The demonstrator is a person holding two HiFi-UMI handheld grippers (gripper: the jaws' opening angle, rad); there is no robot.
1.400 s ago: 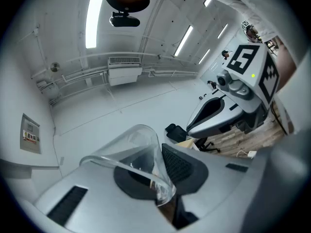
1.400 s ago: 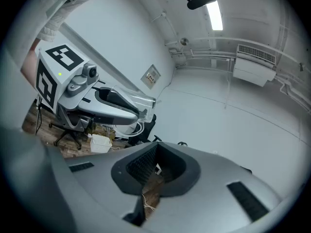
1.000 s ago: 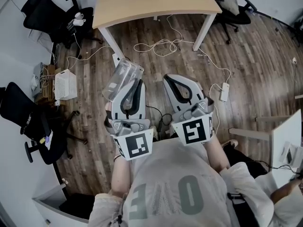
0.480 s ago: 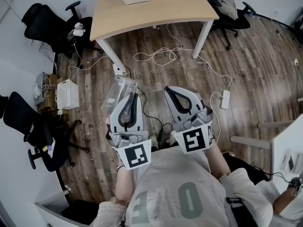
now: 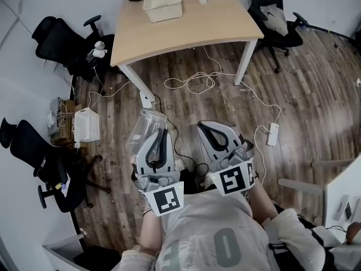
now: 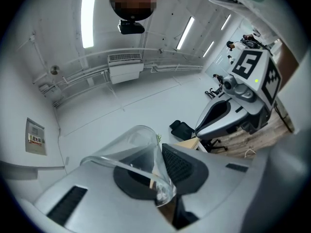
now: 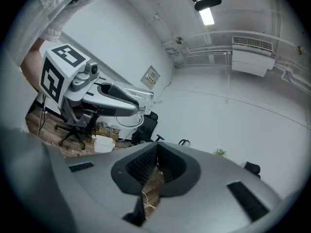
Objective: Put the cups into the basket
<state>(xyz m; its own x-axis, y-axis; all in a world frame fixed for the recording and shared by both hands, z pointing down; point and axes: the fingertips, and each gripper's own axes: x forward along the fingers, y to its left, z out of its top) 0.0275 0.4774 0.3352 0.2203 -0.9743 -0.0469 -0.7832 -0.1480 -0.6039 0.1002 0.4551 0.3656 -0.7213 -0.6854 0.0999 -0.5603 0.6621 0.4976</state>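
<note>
A wood floor (image 5: 316,83) stretches to a tan surface (image 5: 192,30) bearing a white basket (image 5: 151,5) at its far end. Nearer, the left gripper (image 6: 156,176) has its fingers clamped on a clear plastic cup (image 6: 127,149), well apart from the basket; the right gripper (image 7: 154,171) has its fingers together, empty.

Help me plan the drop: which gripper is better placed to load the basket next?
Left: left gripper grips a cup; right gripper is shut and empty. The basket sits on the table.

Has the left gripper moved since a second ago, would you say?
No, barely: left gripper still holds its cup just short of the table leg's foot.
</note>
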